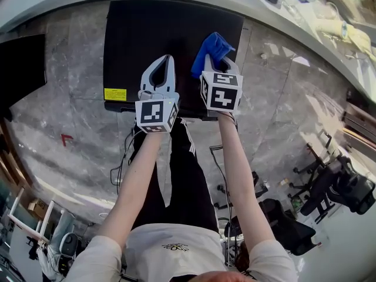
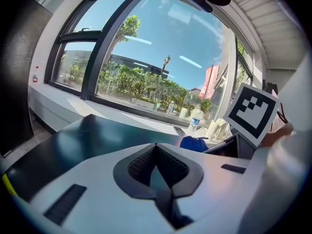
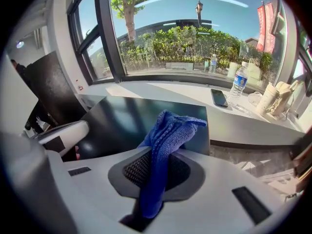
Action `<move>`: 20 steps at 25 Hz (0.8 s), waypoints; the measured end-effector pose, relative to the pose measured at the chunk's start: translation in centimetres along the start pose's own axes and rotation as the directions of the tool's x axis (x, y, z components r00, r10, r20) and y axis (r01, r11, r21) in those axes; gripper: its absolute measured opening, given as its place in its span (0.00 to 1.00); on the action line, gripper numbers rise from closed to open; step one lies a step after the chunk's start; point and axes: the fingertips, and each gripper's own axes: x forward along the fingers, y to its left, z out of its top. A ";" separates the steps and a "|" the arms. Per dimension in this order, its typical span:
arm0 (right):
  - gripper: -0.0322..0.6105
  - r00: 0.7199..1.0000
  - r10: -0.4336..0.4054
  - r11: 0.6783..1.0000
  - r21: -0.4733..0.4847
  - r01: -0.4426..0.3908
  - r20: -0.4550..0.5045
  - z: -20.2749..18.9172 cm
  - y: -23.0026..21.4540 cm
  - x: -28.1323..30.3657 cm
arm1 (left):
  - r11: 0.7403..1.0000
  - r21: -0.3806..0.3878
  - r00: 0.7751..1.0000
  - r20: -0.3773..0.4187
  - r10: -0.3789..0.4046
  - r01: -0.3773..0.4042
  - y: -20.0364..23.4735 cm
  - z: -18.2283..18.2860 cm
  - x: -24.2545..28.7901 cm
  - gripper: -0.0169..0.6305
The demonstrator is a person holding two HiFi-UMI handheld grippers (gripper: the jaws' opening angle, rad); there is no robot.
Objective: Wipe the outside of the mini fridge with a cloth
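The black mini fridge (image 1: 153, 46) stands below both grippers, its flat dark top (image 3: 131, 118) facing up. My right gripper (image 1: 221, 63) is shut on a blue cloth (image 1: 211, 51), which sticks up out of the jaws as a bunched fold (image 3: 168, 135) above the fridge top's right part. My left gripper (image 1: 160, 75) hovers over the near middle of the fridge top (image 2: 92, 135), jaws shut with nothing between them. From the left gripper view the cloth (image 2: 195, 143) peeks out beside the right gripper's marker cube (image 2: 253, 113).
A yellow label (image 1: 115, 94) marks the fridge's near left edge. A light windowsill (image 3: 195, 94) behind the fridge carries a phone (image 3: 219, 97), a water bottle (image 3: 238, 86) and pale bags (image 3: 273, 99). A black cabinet (image 1: 20, 66) stands left. Office chairs (image 1: 338, 187) and cables crowd the floor.
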 end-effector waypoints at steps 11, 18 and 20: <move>0.15 0.997 -0.082 0.997 0.013 0.082 -0.008 -1.6 -6.2 -1.6 | 0.999 0.013 0.999 -0.013 -0.046 0.046 -3.9 -0.4 1.2 0.03; 0.15 0.990 -0.139 0.990 0.033 0.140 -0.014 -2.1 -8.7 -2.1 | 0.999 0.015 0.999 -0.016 -0.048 0.048 -3.8 -0.3 1.3 0.03; 0.15 0.988 -0.152 0.988 0.033 0.152 -0.014 -2.1 -9.1 -2.1 | 0.999 0.012 0.999 -0.016 -0.043 0.043 -3.4 -0.4 1.3 0.03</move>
